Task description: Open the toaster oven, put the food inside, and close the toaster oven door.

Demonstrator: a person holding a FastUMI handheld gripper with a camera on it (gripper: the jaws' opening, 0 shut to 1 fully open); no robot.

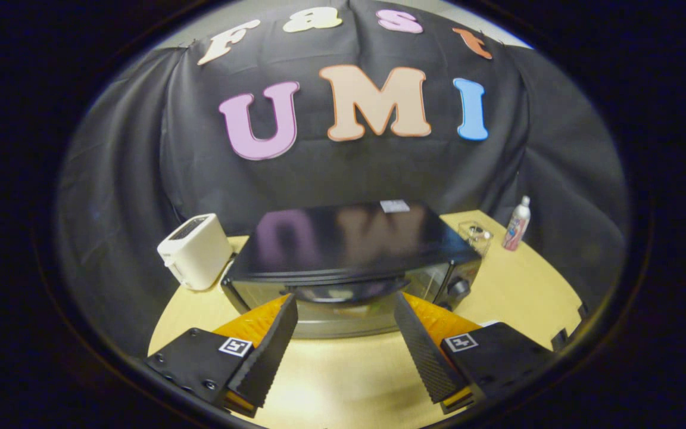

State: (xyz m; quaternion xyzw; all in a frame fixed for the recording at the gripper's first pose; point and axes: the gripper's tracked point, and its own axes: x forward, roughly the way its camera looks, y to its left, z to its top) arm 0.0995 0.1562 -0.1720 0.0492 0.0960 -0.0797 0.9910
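My fingers stand wide apart with nothing between them, reaching toward the front of the toaster oven, which sits at twelve o'clock just ahead of me on the bench. Its door looks shut, the handle bar lying between my fingertips. I can't make out any food, and the glass is too dim to show whether any lies inside. So this fits either an oven waiting to be opened or one closed again after loading; I can't judge which. A white toaster stands at ten o'clock, a bottle and a clear cup at two o'clock.
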